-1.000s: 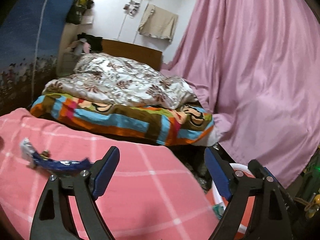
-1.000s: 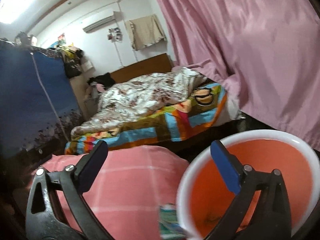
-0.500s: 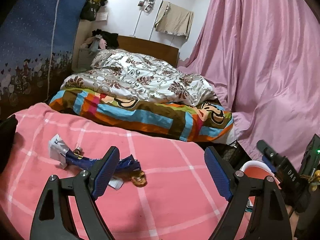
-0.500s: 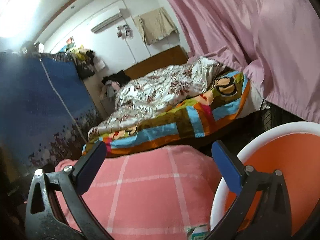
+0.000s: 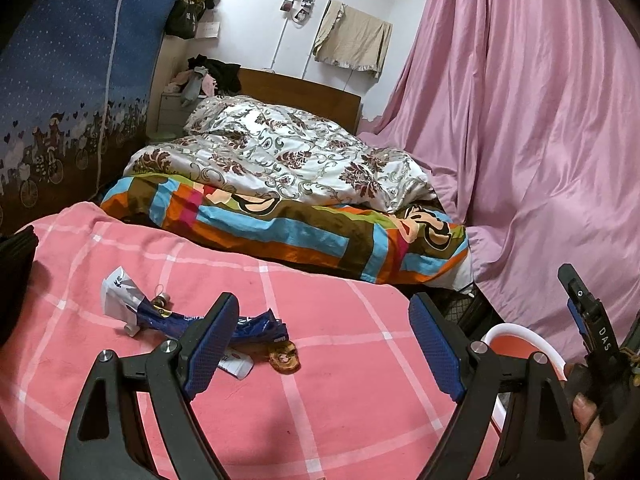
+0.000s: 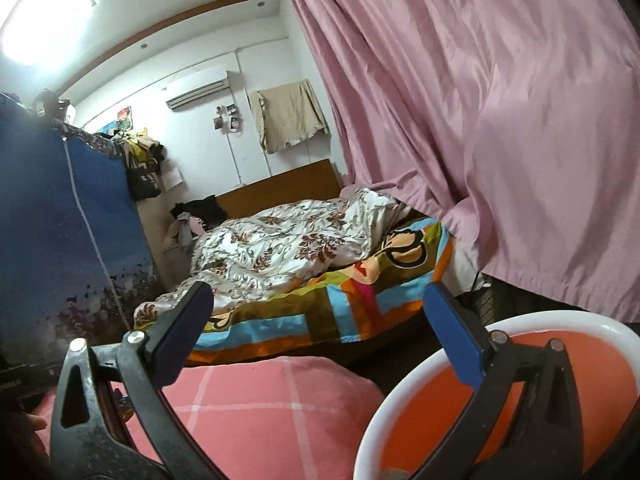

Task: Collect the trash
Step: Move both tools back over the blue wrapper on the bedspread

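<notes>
Two grippers, left [image 5: 320, 344] and right [image 6: 316, 332], fingers apart and empty. Uncollected trash, a blue wrapper [image 5: 256, 326] and a brown scrap [image 5: 285, 358], lies on the pink blanket [image 5: 340, 400]; the orange bin [image 6: 436, 408] stands beside it, contents mostly hidden.

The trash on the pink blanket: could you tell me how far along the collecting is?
Done: nothing visibly. In hand: the open left gripper is beside the blue wrapper; the right gripper is open by the orange bin. Left: the wrapper and scraps.
</notes>
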A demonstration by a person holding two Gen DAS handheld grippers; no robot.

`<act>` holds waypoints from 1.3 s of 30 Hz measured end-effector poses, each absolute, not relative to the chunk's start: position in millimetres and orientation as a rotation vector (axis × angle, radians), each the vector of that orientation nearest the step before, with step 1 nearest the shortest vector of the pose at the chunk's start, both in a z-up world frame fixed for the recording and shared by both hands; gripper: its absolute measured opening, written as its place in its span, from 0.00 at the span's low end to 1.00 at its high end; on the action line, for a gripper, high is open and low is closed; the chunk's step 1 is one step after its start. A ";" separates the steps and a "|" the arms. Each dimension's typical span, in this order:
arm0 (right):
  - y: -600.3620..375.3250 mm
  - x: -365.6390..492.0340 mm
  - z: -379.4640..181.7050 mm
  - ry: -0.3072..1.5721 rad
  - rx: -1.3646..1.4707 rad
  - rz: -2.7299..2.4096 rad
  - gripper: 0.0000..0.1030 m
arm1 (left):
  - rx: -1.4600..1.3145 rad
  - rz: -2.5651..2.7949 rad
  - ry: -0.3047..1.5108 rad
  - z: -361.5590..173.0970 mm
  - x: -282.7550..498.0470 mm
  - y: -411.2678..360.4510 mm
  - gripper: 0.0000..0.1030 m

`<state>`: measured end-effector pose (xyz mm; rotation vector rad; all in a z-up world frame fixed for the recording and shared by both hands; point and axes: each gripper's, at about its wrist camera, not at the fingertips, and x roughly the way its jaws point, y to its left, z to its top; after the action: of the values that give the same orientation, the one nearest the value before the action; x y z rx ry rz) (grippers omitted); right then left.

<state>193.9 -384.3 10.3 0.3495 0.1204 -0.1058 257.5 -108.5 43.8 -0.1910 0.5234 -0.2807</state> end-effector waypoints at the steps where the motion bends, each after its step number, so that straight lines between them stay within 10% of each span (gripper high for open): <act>1: -383.3 194.6 11.4 0.124 0.350 -0.099 1.00 | -0.191 -0.278 0.519 43.8 257.2 -108.3 0.80; 39: -188.0 184.9 38.2 0.027 -0.025 0.223 1.00 | -0.061 -0.023 0.178 63.0 192.3 31.4 0.96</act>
<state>184.9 -188.0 38.2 -0.0254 0.0273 0.2235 192.3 31.4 63.0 -0.0611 0.1783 -0.0228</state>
